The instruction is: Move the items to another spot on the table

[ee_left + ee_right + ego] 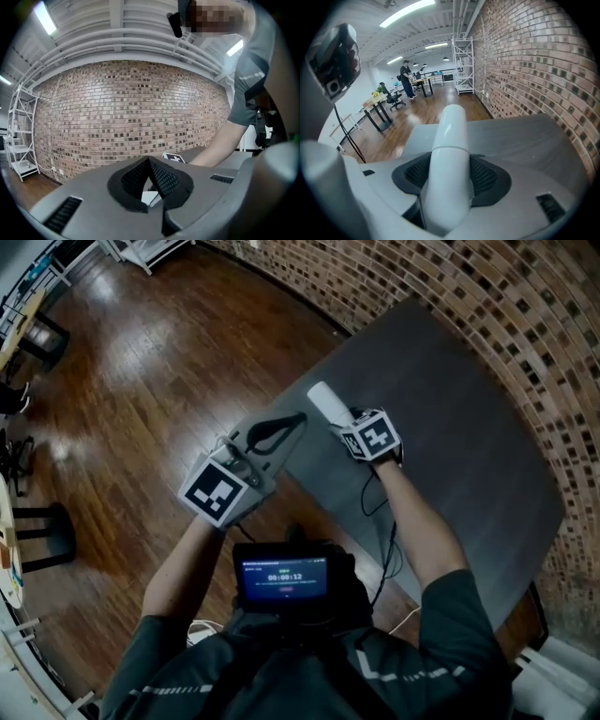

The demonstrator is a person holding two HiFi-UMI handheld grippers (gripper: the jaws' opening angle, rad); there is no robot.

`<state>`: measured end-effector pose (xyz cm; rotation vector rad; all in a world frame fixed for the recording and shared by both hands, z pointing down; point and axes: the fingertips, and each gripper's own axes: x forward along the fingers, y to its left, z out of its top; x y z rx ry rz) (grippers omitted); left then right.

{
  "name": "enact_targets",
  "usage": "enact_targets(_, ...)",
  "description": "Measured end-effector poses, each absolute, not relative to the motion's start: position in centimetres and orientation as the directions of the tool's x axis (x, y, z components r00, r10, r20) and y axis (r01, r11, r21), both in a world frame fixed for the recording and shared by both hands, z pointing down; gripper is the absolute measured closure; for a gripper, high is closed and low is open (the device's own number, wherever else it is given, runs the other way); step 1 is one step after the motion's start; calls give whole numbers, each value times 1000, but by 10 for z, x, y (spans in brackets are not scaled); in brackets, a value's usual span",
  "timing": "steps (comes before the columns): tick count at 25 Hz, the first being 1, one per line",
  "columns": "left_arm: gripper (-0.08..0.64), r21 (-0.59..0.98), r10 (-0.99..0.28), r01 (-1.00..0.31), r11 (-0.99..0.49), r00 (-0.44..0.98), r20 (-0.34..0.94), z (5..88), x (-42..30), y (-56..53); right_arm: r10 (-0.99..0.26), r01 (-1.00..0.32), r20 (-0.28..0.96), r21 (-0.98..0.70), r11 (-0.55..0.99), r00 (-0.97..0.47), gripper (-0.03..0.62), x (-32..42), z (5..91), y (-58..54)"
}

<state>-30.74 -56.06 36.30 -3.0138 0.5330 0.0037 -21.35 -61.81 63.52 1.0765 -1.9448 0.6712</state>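
While in right gripper [451,177], white bottle [451,138] above table [529,140].

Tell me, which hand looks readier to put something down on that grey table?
The right. Its claw is clamped on a white bottle, above the table. The left claw is shut with nothing in it, near the table's edge, so it probably has nothing to place.

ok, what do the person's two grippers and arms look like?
The left gripper and right gripper have grey plastic shells, black mesh-textured pads, each topped by a cube with black-and-white square markers. A thin black cable trails from the right one. Dark grey short sleeves with pale stripes.
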Motion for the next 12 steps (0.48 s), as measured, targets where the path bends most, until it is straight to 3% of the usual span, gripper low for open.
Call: enact_targets(12, 569, -16, -338, -338, -941, 941, 2, 403, -313, -598, -349, -882, 902, -69, 466, -255, 331, -199, 697, -631)
